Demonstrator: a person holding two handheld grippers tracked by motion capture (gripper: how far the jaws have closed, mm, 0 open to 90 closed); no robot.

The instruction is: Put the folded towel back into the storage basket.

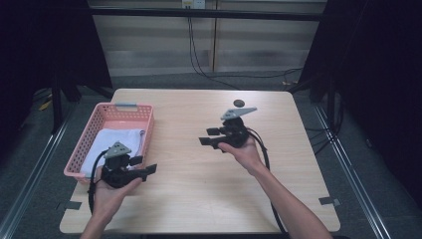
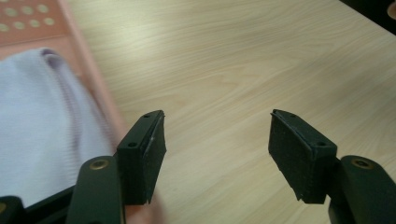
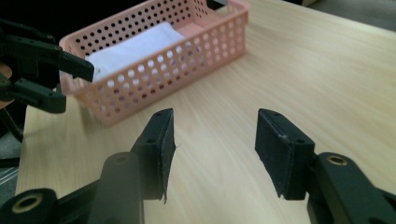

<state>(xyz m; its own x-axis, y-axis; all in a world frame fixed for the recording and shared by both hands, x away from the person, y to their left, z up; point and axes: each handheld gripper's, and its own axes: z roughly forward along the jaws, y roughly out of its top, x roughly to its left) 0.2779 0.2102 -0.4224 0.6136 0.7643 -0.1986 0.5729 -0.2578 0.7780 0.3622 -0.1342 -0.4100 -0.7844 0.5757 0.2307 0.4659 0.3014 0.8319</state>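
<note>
A pink perforated basket (image 1: pixel 148 127) stands at the table's left side with a folded white cloth (image 1: pixel 112 142) inside it. My left gripper (image 1: pixel 147 165) hovers just off the basket's near right corner, jaws open and empty, pointing right. In the left gripper view, the left gripper (image 2: pixel 217 140) has bare wood between its pads, with the cloth (image 2: pixel 42 121) and the basket wall (image 2: pixel 93 79) to its left. My right gripper (image 1: pixel 206 136) is held over the table's middle, pointing left, open and empty. The right gripper view has the right gripper (image 3: pixel 215 140) facing the basket (image 3: pixel 196 51), the cloth (image 3: pixel 135 46) and the left gripper (image 3: pixel 77 86).
A small dark disc (image 1: pixel 239 103) lies near the table's far edge. The light wooden table (image 1: pixel 199 189) has bare wood between and in front of the two hands. Cables trail from both grippers toward the near edge. Dark curtains flank the table.
</note>
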